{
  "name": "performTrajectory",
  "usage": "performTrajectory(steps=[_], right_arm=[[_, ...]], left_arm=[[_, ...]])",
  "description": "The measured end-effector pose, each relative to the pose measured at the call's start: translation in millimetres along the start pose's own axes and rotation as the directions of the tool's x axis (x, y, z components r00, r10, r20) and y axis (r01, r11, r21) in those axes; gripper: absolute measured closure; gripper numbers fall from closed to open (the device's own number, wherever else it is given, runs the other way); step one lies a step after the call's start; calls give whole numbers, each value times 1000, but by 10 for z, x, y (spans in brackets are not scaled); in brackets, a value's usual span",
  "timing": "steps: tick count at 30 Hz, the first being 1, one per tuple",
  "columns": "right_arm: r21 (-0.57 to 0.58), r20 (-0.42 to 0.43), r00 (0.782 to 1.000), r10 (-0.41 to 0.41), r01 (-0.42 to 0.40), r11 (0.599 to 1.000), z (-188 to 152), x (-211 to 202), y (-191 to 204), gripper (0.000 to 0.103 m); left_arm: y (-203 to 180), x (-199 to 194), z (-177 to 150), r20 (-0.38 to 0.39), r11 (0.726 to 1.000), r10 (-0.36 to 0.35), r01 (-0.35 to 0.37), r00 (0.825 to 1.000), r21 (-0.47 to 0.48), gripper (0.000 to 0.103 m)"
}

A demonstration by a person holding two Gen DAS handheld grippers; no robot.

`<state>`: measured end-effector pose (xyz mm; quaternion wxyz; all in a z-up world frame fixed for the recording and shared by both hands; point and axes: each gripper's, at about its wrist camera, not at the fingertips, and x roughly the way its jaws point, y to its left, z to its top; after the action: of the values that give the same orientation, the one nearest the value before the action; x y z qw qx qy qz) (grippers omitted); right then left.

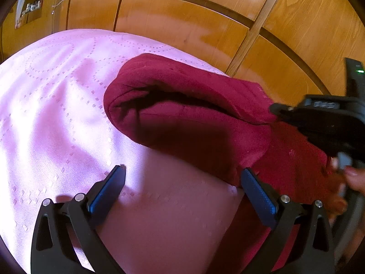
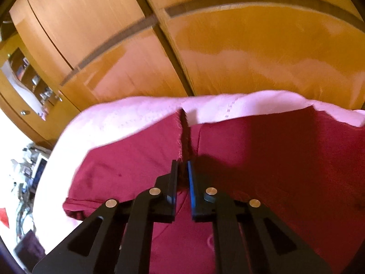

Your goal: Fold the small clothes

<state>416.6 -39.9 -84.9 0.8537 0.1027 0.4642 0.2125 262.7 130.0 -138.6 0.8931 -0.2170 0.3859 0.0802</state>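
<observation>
A dark red garment (image 1: 194, 118) lies on the pink bedspread (image 1: 57, 91), part of it lifted into a hollow fold. My left gripper (image 1: 183, 170) stands wide open just above the bedspread. Its right finger (image 1: 257, 189) sits at the garment's near edge and nothing is between its pads. In the left wrist view my right gripper (image 1: 277, 111) comes in from the right with its tip on the cloth. In the right wrist view the right gripper (image 2: 182, 166) is shut on a raised ridge of the red garment (image 2: 273, 155), which spreads flat on both sides.
Wooden wardrobe doors (image 1: 182, 22) stand close behind the bed. A person's fingers (image 1: 351, 175) hold the right gripper's handle at the right edge. The bedspread's far edge (image 2: 228, 105) runs just beyond the garment. Cluttered shelves (image 2: 27, 75) and floor items (image 2: 22, 171) lie to the left.
</observation>
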Motion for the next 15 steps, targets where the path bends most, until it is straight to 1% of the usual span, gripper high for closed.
performTrajectory(steps=[3,6,8,12,15], right_arm=[[-10,45,999,19,-19,1000,-19,-255,39,96],[-45,94,995,14,-10,999,-92,-581,65,96],[-48,122,993,4,2,999,-129,-765,24,96],[-20,182,982,-44,49,999,-196,-1138,-192,96],[-4,235,965,-114,118,993,-313,-1416,-414,96]], left_arm=[[-6,-8,-7,0,1000,0,0,1000,-1,2],[-7,-12,-3,0,1000,-2,2,1000,-2,2],[-7,-13,1,0,1000,-3,3,1000,-2,2],[17,-30,-2,3,1000,-15,15,1000,-10,2],[22,-36,1,6,1000,-19,19,1000,-13,2]])
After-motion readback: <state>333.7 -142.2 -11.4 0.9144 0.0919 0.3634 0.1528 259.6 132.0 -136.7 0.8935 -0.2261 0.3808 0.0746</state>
